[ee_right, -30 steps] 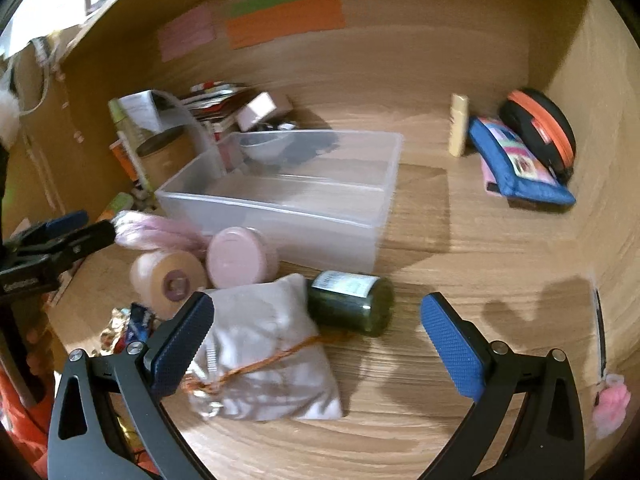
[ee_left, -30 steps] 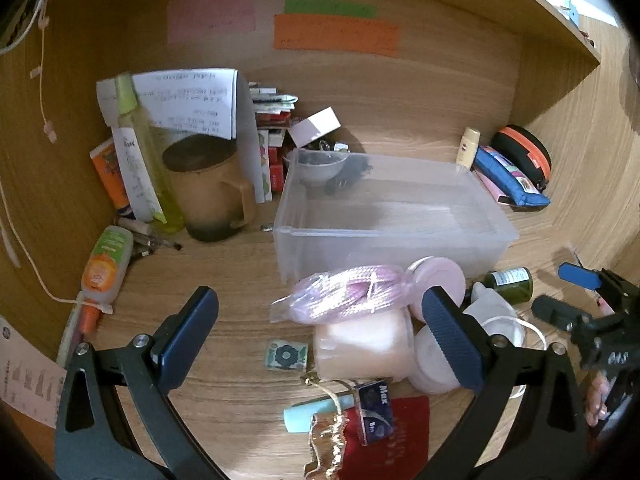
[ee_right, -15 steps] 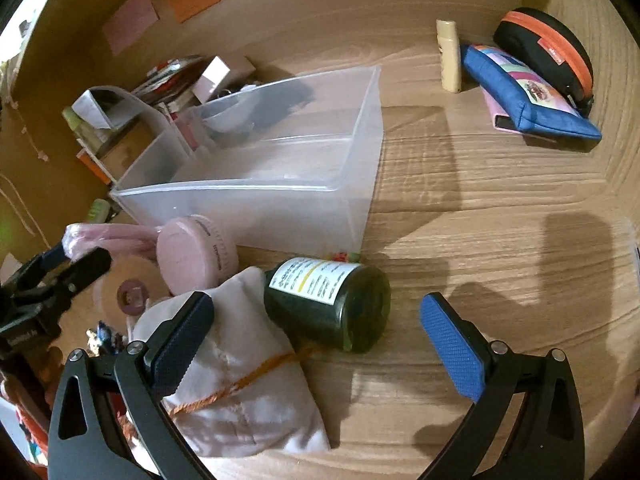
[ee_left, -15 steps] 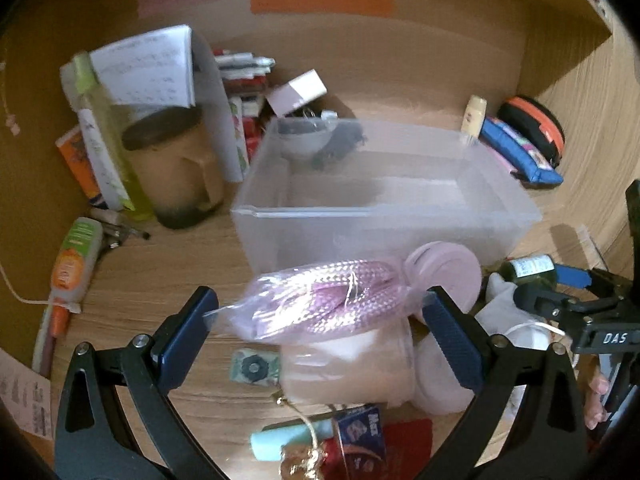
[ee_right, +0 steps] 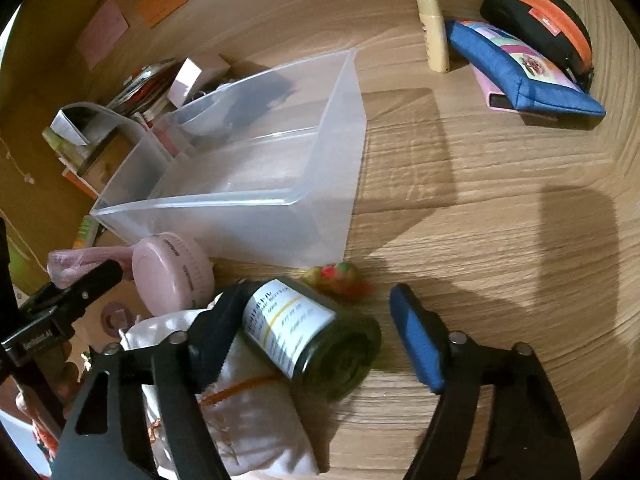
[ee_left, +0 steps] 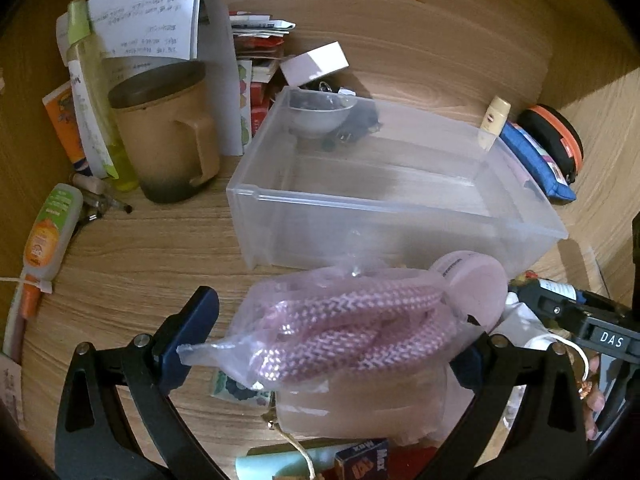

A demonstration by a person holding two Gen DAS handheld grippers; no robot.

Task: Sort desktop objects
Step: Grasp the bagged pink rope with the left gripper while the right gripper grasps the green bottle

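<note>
A clear plastic bin [ee_left: 400, 196] stands on the wooden desk; it also shows in the right wrist view [ee_right: 256, 200]. My left gripper [ee_left: 328, 344] is open around a plastic bag of pink rope [ee_left: 344, 328] that lies on a beige tape roll [ee_left: 360, 404]. My right gripper [ee_right: 316, 340] is open around a dark green glass bottle [ee_right: 316, 340] lying on its side, partly on a white cloth pouch [ee_right: 248, 428]. A pink round case [ee_right: 172, 272] leans beside the bin.
A tan mug [ee_left: 168, 132], papers, tubes and boxes crowd the left back. A blue pouch [ee_right: 516, 72], an orange-rimmed black case [ee_right: 540, 20] and a cream tube [ee_right: 434, 32] lie at the right back. A small colourful ball [ee_right: 336, 276] sits by the bin's corner.
Both grippers have moved forward and down. The left one now straddles the rope bag; the right one now straddles the green bottle, its fingers closer together.
</note>
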